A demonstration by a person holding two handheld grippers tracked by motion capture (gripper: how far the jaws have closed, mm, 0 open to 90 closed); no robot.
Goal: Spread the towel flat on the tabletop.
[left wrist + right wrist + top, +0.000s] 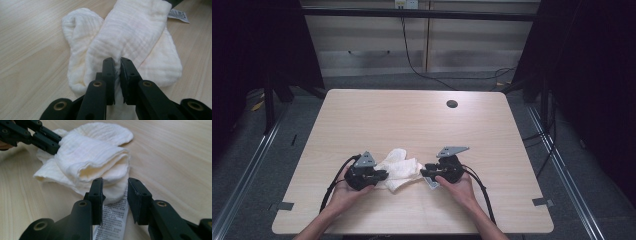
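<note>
A white crinkled cloth (399, 167), loosely folded into layers, lies on the wooden table near its front edge. My left gripper (384, 175) is at the cloth's left side, and in the left gripper view the gripper (118, 63) is shut on a raised fold of the cloth (130, 32). My right gripper (424, 172) is at the cloth's right end. In the right gripper view the gripper (115, 187) stands open, with the edge of the cloth (95, 157) and its printed care label (112, 220) lying between the jaws, untouched by the pads.
The light wooden table (412, 115) has a round cable hole (452, 104) at the back right. Black curtains stand to both sides. A cable (412, 60) runs across the floor beyond the table's far edge.
</note>
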